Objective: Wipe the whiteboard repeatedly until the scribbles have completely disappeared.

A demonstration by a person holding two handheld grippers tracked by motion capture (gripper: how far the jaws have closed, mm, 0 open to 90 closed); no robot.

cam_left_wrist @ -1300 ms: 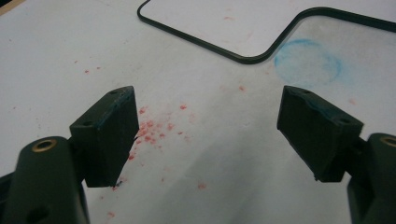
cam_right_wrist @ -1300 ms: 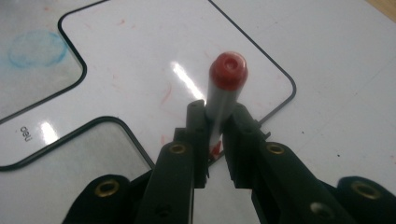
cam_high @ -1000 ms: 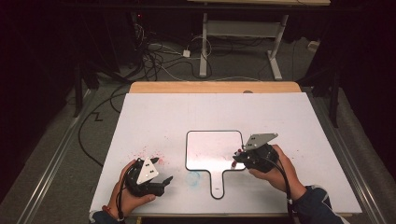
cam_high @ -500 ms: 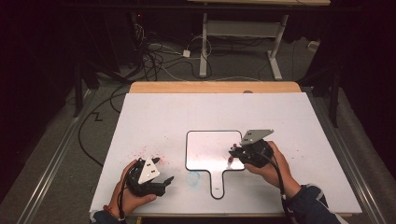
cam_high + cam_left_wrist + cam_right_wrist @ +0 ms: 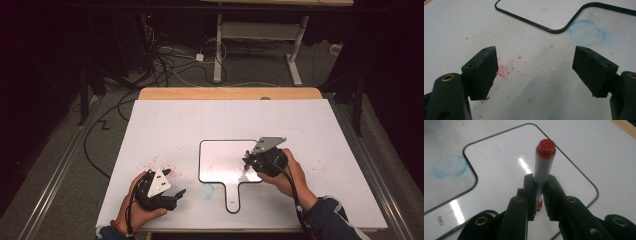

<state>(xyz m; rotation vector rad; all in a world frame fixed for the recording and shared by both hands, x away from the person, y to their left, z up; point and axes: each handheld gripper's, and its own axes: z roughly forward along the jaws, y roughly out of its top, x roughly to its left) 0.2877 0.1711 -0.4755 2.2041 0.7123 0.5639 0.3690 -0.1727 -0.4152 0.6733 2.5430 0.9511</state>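
Note:
A small white paddle-shaped board (image 5: 220,160) with a black rim lies flat in the middle of the table, its handle (image 5: 232,197) pointing toward me. My right gripper (image 5: 246,162) hovers at the board's right edge, shut on a grey marker with a red cap (image 5: 544,162). In the right gripper view the marker sticks out past the jaws, cap end away from the camera, above the board (image 5: 506,175). My left gripper (image 5: 174,182) rests near the table's front left, open, nothing between its pads (image 5: 485,67); the board's rim (image 5: 554,30) lies ahead of it.
The white table cover (image 5: 175,125) has red specks (image 5: 504,70) near the left gripper and a round blue smudge (image 5: 207,190) beside the board's handle. A wooden strip (image 5: 230,93) runs along the far edge. Cables and desk legs stand on the floor beyond.
The right gripper has moved left with the marker, from beside the board to its right edge. The left gripper has stayed where it was.

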